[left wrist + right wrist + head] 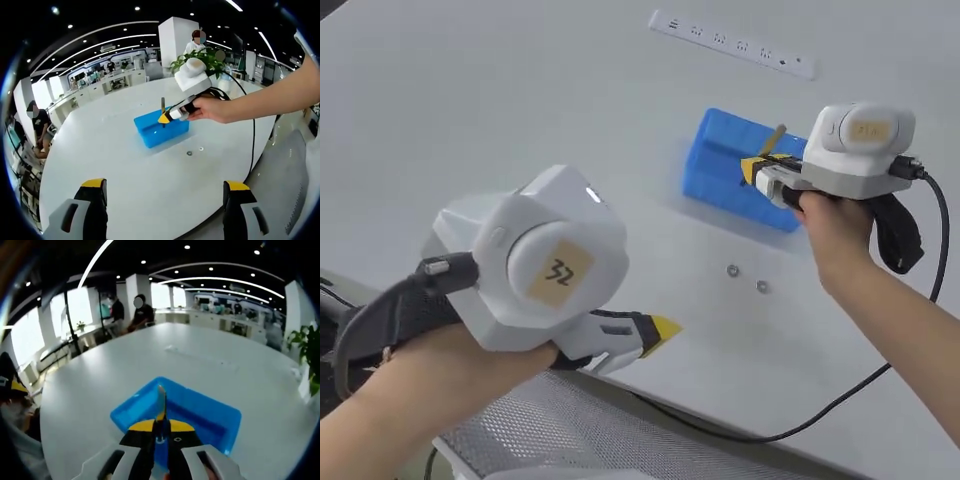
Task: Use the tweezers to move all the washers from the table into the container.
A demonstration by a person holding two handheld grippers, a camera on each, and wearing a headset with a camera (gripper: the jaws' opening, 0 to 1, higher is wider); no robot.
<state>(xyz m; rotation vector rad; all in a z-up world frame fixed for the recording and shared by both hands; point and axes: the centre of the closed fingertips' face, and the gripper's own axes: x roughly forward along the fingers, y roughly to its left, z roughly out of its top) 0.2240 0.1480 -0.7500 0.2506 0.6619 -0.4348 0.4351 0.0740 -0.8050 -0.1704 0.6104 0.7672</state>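
Blue, shallow and rectangular, the container (725, 165) is set on the white table (500, 90). Slender tan tweezers (161, 402) are clamped between the jaws of the right gripper (161, 432) and held over the container. Two small silvery ring-shaped washers (733, 270) are seen on the table at the container's 5 o'clock. The jaws of the left gripper (164, 186) are spread wide apart.
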